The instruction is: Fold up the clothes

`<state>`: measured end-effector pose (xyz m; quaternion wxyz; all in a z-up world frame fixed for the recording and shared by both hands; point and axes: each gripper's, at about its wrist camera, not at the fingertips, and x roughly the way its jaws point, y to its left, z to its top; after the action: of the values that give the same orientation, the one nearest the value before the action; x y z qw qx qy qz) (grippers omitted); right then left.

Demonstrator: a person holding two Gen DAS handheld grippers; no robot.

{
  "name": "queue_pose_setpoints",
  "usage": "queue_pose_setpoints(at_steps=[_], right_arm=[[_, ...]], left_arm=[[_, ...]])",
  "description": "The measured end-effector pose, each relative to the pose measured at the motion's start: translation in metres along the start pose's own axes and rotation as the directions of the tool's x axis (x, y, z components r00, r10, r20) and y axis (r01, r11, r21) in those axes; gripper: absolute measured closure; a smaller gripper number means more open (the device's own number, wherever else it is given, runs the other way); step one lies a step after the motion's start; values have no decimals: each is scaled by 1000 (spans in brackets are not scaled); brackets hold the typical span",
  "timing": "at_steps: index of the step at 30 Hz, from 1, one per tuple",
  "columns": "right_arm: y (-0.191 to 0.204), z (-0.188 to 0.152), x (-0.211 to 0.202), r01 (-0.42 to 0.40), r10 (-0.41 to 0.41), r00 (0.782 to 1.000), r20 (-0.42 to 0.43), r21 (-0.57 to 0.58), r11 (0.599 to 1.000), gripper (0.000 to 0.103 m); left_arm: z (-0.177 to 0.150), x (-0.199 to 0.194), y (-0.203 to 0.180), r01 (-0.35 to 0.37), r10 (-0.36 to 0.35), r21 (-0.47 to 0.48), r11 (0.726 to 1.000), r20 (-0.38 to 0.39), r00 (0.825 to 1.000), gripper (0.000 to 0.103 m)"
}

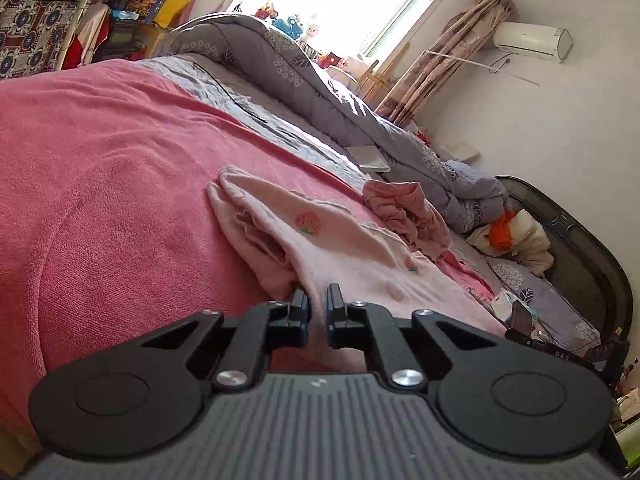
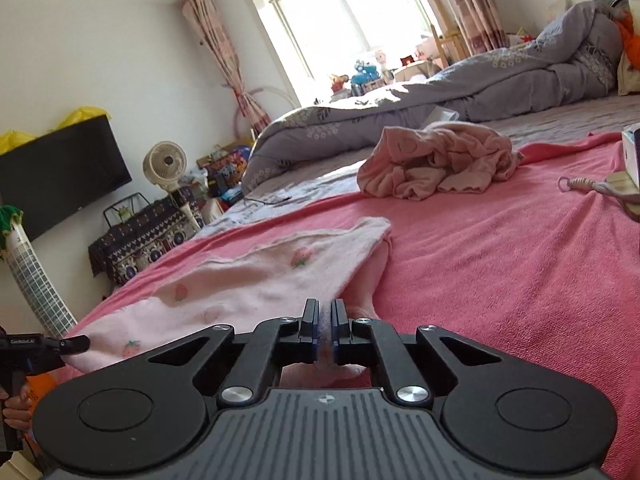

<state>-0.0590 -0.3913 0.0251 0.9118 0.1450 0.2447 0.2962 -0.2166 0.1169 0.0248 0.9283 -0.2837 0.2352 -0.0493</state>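
A pale pink garment with strawberry prints lies on the pink bed cover. My left gripper is shut on its near edge, with cloth pinched between the fingers. My right gripper is shut on another part of the same near edge, pink cloth showing between its pads. The left gripper also appears at the left of the right wrist view, at the garment's corner. A second, crumpled pink garment lies farther back on the bed.
The pink bed cover spreads around the garment. A grey quilt is bunched along the far side. A white box and a corded object lie at the right. A fan, television and cluttered shelves stand beyond the bed.
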Motion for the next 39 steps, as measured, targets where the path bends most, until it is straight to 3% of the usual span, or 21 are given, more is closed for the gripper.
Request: queue_pose_setpoints(at_steps=[3, 5, 6, 12, 14, 16, 19, 21, 23, 25, 27, 30, 32, 34, 37, 39], right_arm=[[-12, -8, 0, 65, -66, 996, -56, -17, 998, 95], [-26, -22, 9, 115, -113, 985, -132, 13, 993, 95], [-29, -28, 9, 108, -106, 986, -130, 15, 994, 96], [-22, -25, -15, 77, -78, 996, -38, -22, 997, 89], [-14, -18, -20, 75, -75, 997, 7, -58, 995, 79], [-4, -13, -22, 79, -74, 996, 48, -103, 992, 64], [16, -8, -12, 61, -48, 996, 77, -174, 983, 57], [30, -4, 3, 37, -21, 996, 85, -195, 980, 57], [44, 0, 18, 13, 8, 996, 92, -216, 976, 57], [61, 3, 33, -1, 26, 994, 102, -241, 971, 54], [80, 2, 52, 26, 9, 993, 117, -297, 954, 48], [99, -15, 78, 111, -76, 992, 99, -410, 905, 43], [96, -36, 90, 129, -143, 990, 4, -459, 879, 43], [89, -54, 80, 123, -137, 991, 5, -480, 869, 43], [79, -75, 50, 113, -102, 994, 50, -507, 854, 43], [73, -84, 35, 113, -102, 994, 48, -485, 867, 43]], left_arm=[[-14, 11, 18, -86, 83, -25, 996, -88, 993, 97], [-22, 9, 26, -69, 65, -53, 996, -69, 995, 96], [-22, 7, 26, -67, 63, -57, 996, -63, 996, 96], [-15, -6, 7, -155, 158, 87, 984, -24, 987, 85], [-12, -15, 3, -202, 201, 106, 974, 18, 979, 85], [-8, -20, -1, -247, 241, 124, 961, 58, 969, 86], [0, -27, -7, -312, 296, 148, 939, 121, 948, 86], [5, -23, -22, -316, 291, 194, 929, 147, 945, 85], [7, -10, -44, -298, 264, 269, 916, 157, 952, 78], [1, 9, -62, -299, 261, 340, 892, 154, 953, 51], [-9, 31, -78, -305, 268, 407, 861, 147, 952, 47], [-25, 63, -102, -310, 279, 504, 806, 138, 950, 45], [-35, 81, -113, -316, 298, 559, 766, 127, 946, 45], [-52, 82, -102, -334, 333, 594, 732, 117, 936, 44], [-74, 61, -92, -328, 295, 642, 693, 162, 942, 44], [-84, 51, -91, -337, 293, 668, 663, 183, 939, 44]])
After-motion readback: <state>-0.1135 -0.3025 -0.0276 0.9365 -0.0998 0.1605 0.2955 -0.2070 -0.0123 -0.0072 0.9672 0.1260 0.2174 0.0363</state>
